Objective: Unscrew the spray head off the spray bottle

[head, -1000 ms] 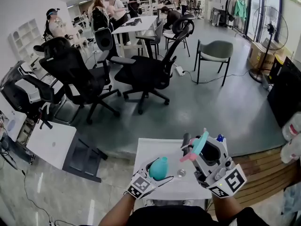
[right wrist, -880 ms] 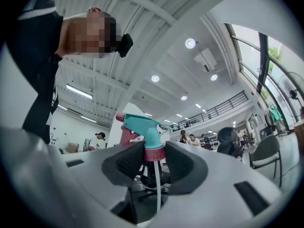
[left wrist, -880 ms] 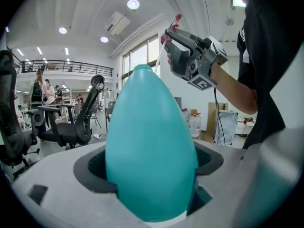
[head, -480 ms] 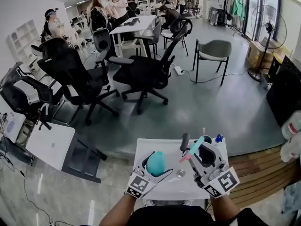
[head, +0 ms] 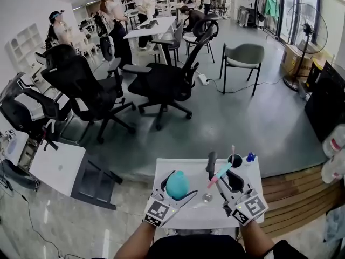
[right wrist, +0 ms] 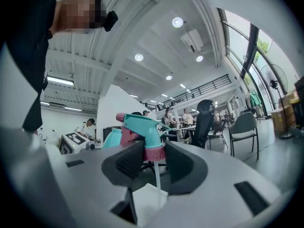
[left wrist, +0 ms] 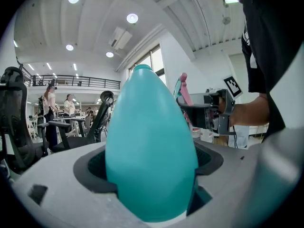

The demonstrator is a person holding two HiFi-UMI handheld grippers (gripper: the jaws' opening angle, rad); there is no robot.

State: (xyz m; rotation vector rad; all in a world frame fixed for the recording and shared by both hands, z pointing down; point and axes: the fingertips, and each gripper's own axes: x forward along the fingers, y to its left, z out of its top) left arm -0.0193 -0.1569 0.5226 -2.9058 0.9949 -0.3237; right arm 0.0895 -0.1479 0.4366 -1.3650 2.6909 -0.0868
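A person seated at a small white table (head: 200,216) holds the two halves of a spray bottle apart. The left gripper (head: 181,184) is clamped round the belly of the teal bottle (left wrist: 151,146), which stands upright over the near left part of the tabletop. The right gripper (head: 223,174) is closed on the pink collar of the spray head (right wrist: 141,126), its thin tube (right wrist: 156,175) hanging free below the jaws. The head is already off and to the right of the bottle, so what remains looks like parting the pieces cleanly and setting them down. That likely calls for a level, steady hold on the bottle so nothing slops from its open neck. It also calls for a firm grip on the collar, not the trigger, and a landing spot on bare tabletop away from the dark cup (head: 235,159) at the far edge, since the dangling tube could catch or drip. Beyond the table lies an open office with a grey floor, black swivel chairs (head: 161,85), a grey chair (head: 245,58), a standing fan (head: 308,28) by the windows, wooden boards (head: 291,198) at the right, and people (head: 145,4) gathered round desks at the back.
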